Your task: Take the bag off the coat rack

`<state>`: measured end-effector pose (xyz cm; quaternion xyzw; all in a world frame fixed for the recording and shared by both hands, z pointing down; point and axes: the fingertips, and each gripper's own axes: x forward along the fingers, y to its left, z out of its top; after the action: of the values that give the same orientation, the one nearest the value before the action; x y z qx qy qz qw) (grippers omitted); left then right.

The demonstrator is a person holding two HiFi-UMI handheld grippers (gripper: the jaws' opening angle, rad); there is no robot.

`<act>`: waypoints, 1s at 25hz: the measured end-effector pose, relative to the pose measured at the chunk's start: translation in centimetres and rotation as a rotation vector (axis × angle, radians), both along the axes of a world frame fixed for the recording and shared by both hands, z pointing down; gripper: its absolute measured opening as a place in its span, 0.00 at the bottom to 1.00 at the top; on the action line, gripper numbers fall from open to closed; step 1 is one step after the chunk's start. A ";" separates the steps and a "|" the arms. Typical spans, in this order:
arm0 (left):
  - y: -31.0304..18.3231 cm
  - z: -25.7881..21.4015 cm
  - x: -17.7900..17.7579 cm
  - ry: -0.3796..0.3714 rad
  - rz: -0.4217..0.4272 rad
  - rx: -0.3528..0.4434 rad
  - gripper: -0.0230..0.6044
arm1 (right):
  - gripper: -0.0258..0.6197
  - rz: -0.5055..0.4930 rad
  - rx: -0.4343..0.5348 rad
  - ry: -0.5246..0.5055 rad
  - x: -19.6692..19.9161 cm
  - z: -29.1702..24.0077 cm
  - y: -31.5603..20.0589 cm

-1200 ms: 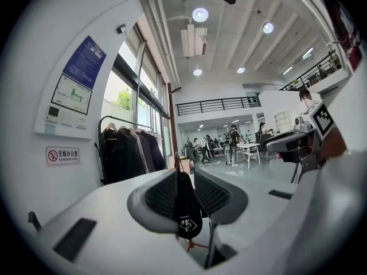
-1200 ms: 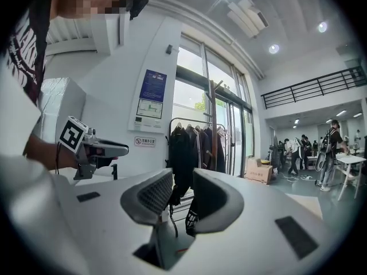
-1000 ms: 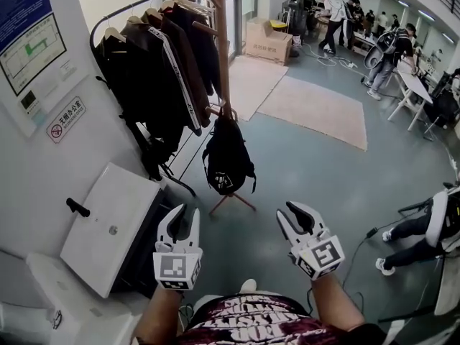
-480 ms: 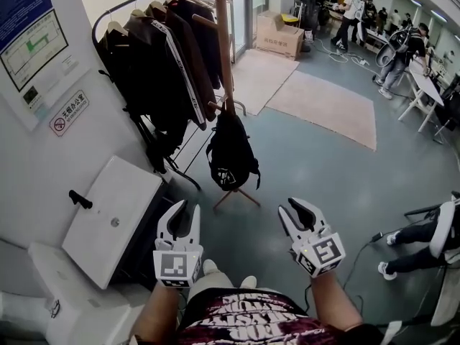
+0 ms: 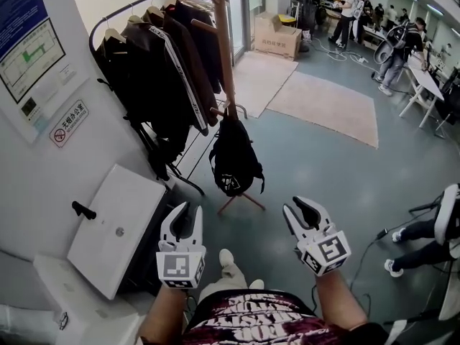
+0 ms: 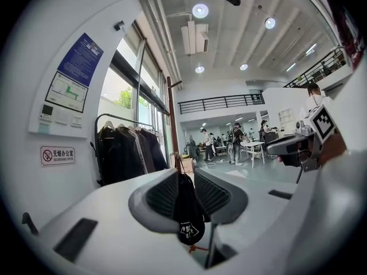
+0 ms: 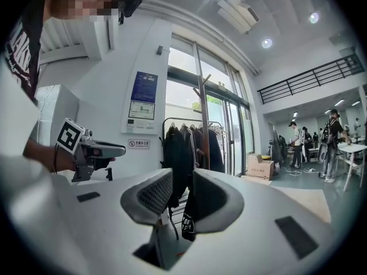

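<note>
A black bag with a white logo hangs low on the brown wooden coat rack pole; its strap is hooked on a peg near the pole. The left gripper is open, below and left of the bag, well apart from it. Open too, the right gripper is below and right of the bag. In the left gripper view the bag shows in the gap of the left gripper. The right gripper view has the bag partly hidden behind the right gripper.
Dark jackets hang on a metal rail left of the pole. A white cabinet stands against the wall at lower left. Beige rugs and a cardboard box lie beyond. People work at tables at the far right; a seated person's legs are at right.
The view has crept a little closer to the rack; the bag sits slightly lower in the picture. Both grippers stay open and keep their pose.
</note>
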<state>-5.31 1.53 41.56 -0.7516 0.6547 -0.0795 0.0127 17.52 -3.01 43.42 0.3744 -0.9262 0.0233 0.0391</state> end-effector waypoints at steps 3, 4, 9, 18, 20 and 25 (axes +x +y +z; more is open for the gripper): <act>-1.0 0.0 -0.3 -0.002 0.012 0.000 0.17 | 0.23 -0.001 -0.004 0.000 -0.7 0.0 -0.6; -1.3 0.1 -0.4 -0.002 0.014 -0.001 0.17 | 0.23 0.002 -0.005 -0.001 -0.9 0.1 -1.0; -3.1 0.7 -1.8 0.003 0.016 -0.015 0.17 | 0.23 0.009 -0.015 -0.011 -2.2 0.2 -2.8; -7.9 1.2 -4.7 0.011 0.023 -0.035 0.17 | 0.23 0.006 -0.036 -0.004 -5.3 0.7 -7.4; -9.0 1.5 -5.4 0.013 0.021 -0.044 0.17 | 0.23 -0.001 -0.042 -0.001 -6.1 0.8 -8.5; -11.8 1.7 -6.8 0.017 0.025 -0.052 0.17 | 0.23 -0.006 -0.042 0.007 -7.8 0.7 -11.3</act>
<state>-12.09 -10.28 43.28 -0.7605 0.6430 -0.0899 -0.0113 9.75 -14.30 44.16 0.3707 -0.9265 0.0412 0.0505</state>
